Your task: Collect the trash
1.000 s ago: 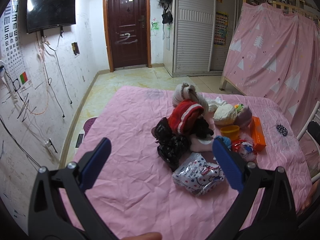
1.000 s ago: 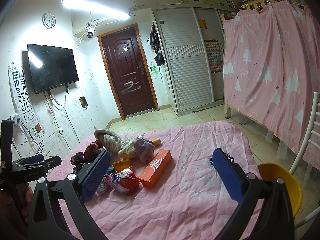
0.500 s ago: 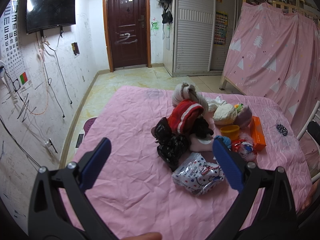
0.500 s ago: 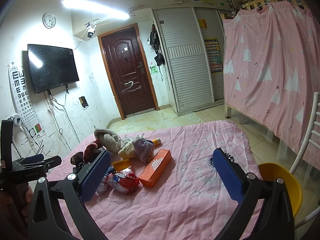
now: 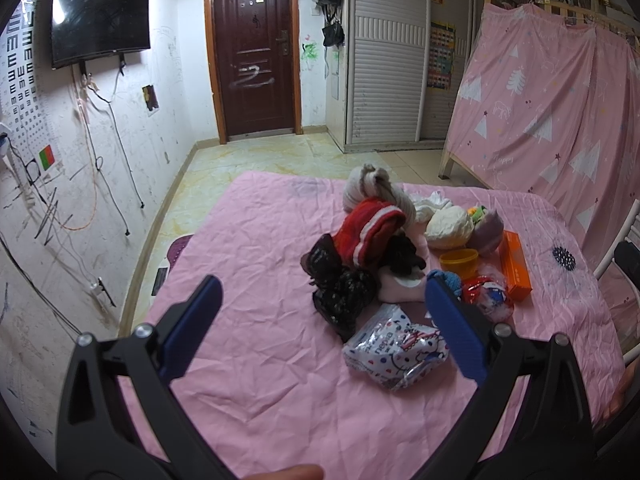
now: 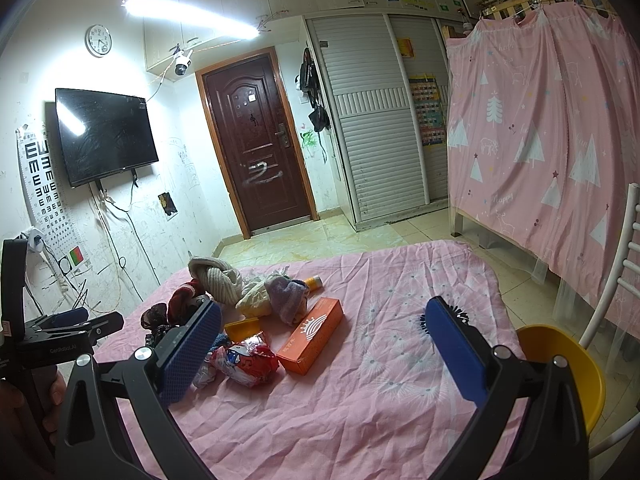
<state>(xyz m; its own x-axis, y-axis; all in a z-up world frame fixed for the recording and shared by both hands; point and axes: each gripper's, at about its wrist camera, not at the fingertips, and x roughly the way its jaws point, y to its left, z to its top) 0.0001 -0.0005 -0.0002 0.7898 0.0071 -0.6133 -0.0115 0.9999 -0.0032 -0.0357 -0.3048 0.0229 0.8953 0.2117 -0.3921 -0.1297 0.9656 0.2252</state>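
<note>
A pile of trash and cloth lies on a pink sheet (image 5: 248, 264). In the left wrist view a white patterned packet (image 5: 394, 350) lies nearest, by my right finger. A red crinkled wrapper (image 6: 246, 364), an orange box (image 6: 312, 334) and a small yellow tub (image 6: 242, 328) lie beside it. My left gripper (image 5: 320, 314) is open and empty above the sheet, short of the pile. My right gripper (image 6: 322, 338) is open and empty above the sheet, right of the pile. The left gripper also shows in the right wrist view (image 6: 68, 322).
Knotted beige cloth (image 5: 372, 188), a red-and-white garment (image 5: 370, 232), black lacy cloth (image 5: 340, 288) and a purple cloth (image 6: 286, 294) are in the pile. A yellow chair (image 6: 560, 364) stands at the right. A pink curtain (image 6: 540, 152) hangs behind it.
</note>
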